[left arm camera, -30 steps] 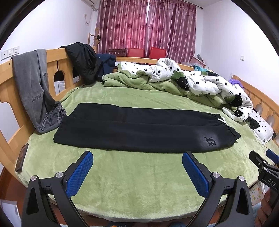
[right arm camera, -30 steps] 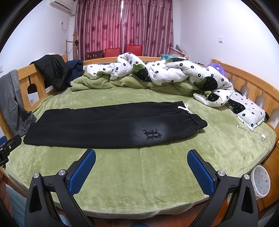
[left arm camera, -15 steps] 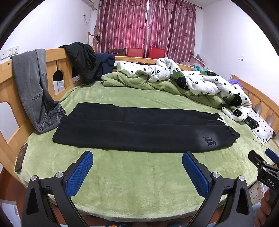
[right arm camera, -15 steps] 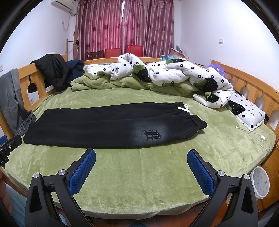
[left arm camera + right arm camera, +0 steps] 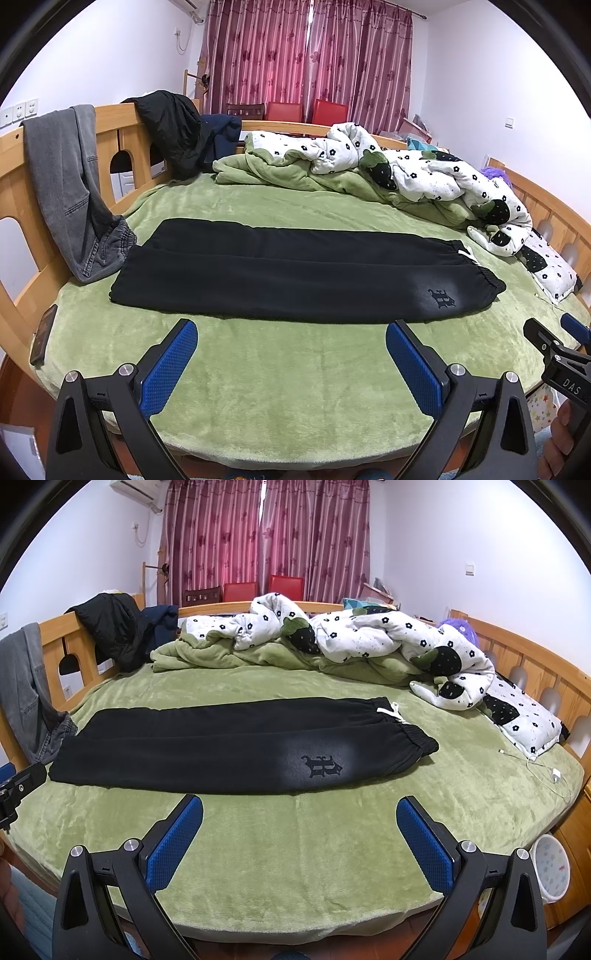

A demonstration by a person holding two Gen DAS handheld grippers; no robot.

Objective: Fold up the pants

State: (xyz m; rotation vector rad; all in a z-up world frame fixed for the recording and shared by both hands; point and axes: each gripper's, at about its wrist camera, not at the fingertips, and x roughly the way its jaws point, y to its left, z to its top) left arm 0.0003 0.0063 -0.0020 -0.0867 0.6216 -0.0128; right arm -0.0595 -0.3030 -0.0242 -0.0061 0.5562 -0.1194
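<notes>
Black pants (image 5: 295, 273) (image 5: 229, 753) lie flat across the green bed cover, folded lengthwise with one leg over the other. Their elastic waistband with a white drawstring (image 5: 393, 712) is at the right, the leg cuffs at the left; a dark emblem (image 5: 320, 766) shows near the waist. My left gripper (image 5: 291, 339) hangs open over the bed's near edge, short of the pants, nothing between its blue pads. My right gripper (image 5: 300, 812) is open too, in front of the emblem. The right gripper's tip (image 5: 550, 343) shows at the far right of the left wrist view.
A rumpled flower-print quilt (image 5: 369, 642) and green blanket lie along the back. Grey jeans (image 5: 70, 184) and a dark jacket (image 5: 173, 129) hang on the wooden bed rail. A phone (image 5: 44, 334) sits at the left edge, a charger cable (image 5: 532, 764) at the right, a white bin (image 5: 552, 867) on the floor.
Both views have shifted very slightly; the pants sit a touch lower in the left wrist view. The pants and both grippers' jaws are unchanged.
</notes>
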